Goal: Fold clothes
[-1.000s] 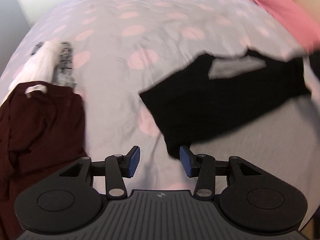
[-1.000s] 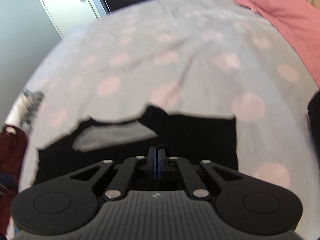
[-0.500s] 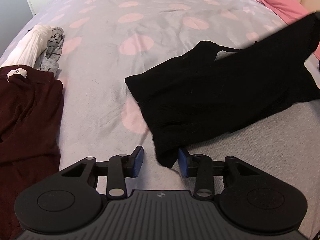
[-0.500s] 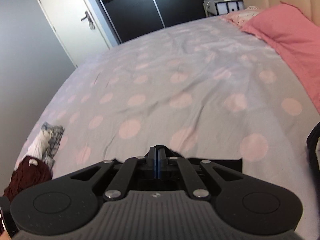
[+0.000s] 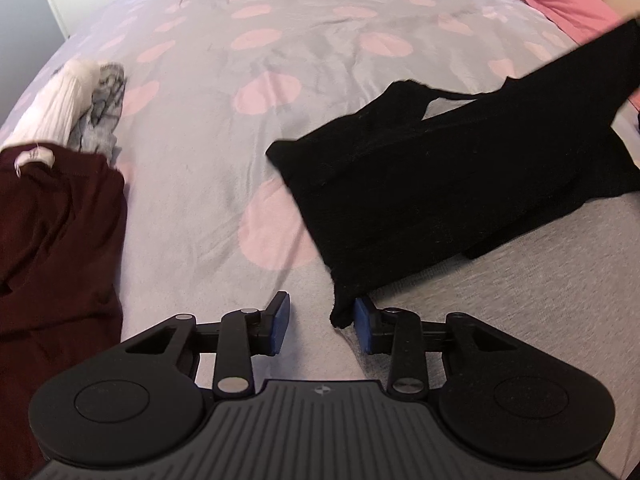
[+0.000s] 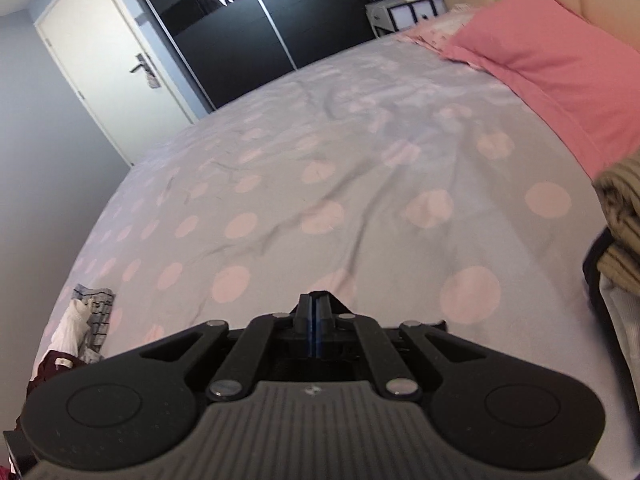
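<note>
Evidently the black garment (image 5: 440, 184) was being lifted by one end so it could be doubled over: its far right part rose off the bed (image 5: 224, 128) toward the upper right edge of the left wrist view, while the near corner trailed down onto the duvet. That corner hung between the pads of the left gripper (image 5: 322, 318), whose jaws stood apart, the right pad just touching the cloth and nothing clamped. This gripper sat low and near, aimed across the bed, well placed to pin or pinch that corner.

The right gripper (image 6: 314, 320) was held high and roughly level, looking out over the spotted duvet toward the door (image 6: 108, 68); its jaws were pressed together, with a sliver of black showing at their tip and below, so I judged it to be pinching the garment's raised end.

To the left lay a maroon garment (image 5: 56, 236) and a white and grey bundle (image 5: 76, 108); at the right, a stack of striped clothes (image 6: 620, 220) beside the pink pillow (image 6: 552, 76).
</note>
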`<state>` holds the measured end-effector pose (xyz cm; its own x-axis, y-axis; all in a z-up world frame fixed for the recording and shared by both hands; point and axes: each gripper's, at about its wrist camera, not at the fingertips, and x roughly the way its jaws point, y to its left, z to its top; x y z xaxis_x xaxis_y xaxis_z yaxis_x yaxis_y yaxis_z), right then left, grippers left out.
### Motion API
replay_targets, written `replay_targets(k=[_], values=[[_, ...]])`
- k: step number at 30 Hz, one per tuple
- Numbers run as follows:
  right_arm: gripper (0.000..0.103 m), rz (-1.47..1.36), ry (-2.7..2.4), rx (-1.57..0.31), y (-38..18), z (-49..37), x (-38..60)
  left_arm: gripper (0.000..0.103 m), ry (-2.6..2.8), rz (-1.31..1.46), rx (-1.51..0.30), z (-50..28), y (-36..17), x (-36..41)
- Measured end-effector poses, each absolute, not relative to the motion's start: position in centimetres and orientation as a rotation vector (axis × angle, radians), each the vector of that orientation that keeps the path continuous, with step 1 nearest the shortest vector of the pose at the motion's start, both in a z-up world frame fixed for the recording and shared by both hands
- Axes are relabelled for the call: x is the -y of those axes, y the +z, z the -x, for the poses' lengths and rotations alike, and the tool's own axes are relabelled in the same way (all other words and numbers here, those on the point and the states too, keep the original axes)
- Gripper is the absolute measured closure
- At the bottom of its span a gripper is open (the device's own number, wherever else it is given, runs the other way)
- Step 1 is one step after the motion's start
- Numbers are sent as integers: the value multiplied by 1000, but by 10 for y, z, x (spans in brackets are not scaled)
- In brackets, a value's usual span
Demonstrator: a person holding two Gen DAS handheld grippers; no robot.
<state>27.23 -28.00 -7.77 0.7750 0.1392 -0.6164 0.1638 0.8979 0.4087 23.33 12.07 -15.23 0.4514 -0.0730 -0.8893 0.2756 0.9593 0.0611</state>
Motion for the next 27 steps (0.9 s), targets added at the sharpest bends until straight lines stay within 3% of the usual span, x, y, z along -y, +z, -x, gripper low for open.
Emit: replay_targets(k=[10, 20, 27], values=[[101, -473, 93, -561, -27, -267, 252, 72, -467, -285, -937, -197, -119, -55], [101, -515, 129, -541, -19, -259, 249, 72, -553, -156, -928, -222, -153, -5], [101, -505, 181, -514, -7, -252, 237, 72, -454, -108, -906, -229, -163, -13]])
